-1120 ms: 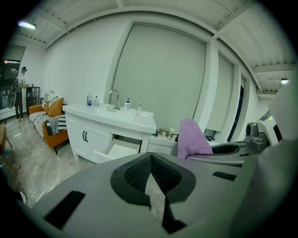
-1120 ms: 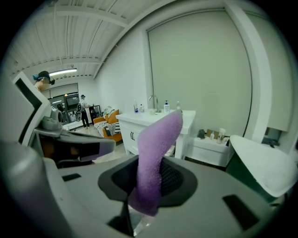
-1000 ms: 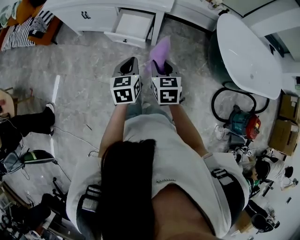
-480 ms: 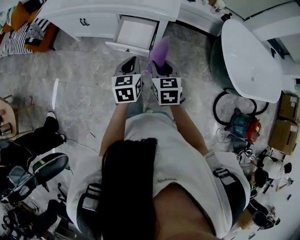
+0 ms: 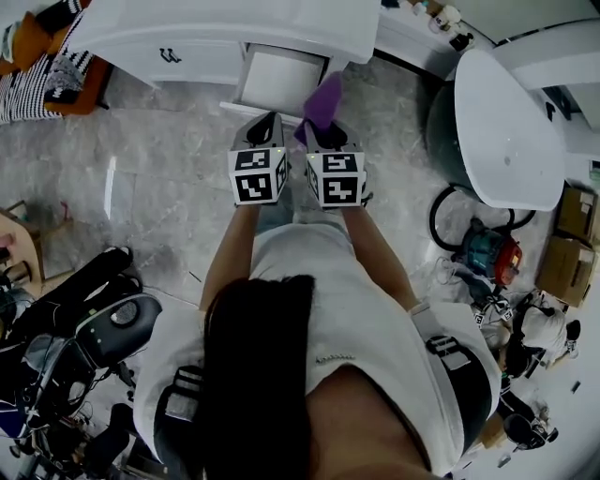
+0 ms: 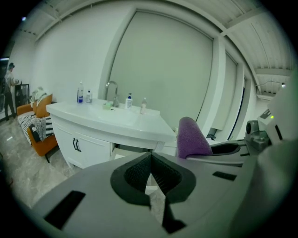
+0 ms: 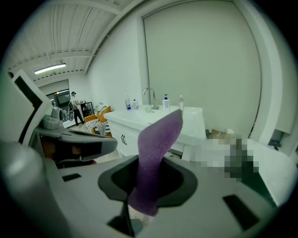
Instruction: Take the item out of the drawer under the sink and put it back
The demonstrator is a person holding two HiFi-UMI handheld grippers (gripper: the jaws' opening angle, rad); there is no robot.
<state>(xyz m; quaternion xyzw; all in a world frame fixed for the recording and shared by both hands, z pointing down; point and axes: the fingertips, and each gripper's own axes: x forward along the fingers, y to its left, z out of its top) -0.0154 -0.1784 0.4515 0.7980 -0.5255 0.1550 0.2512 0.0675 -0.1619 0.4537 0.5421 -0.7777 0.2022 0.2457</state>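
A purple cloth [image 7: 156,158] stands up out of my right gripper [image 7: 150,182], whose jaws are shut on it. In the head view the purple cloth [image 5: 323,100] pokes forward from the right gripper [image 5: 323,131], just short of the open white drawer [image 5: 279,80] under the sink counter [image 5: 225,19]. My left gripper [image 5: 265,129] hangs beside it. In the left gripper view the left gripper [image 6: 151,173] has its pads pressed together with nothing between them, and the purple cloth [image 6: 191,138] shows at the right. The sink vanity [image 6: 104,128] stands ahead.
A white bathtub [image 5: 506,127] lies at the right. Beside it are a black hose with a red and teal machine [image 5: 487,248] and cardboard boxes [image 5: 567,253]. An orange seat with striped cushions [image 5: 42,66] is at the far left; black equipment [image 5: 75,347] fills the lower left.
The vanity and open drawer have come closer to both grippers, which stay side by side. The right gripper still grips the purple cloth. Black equipment has come into view at lower left.
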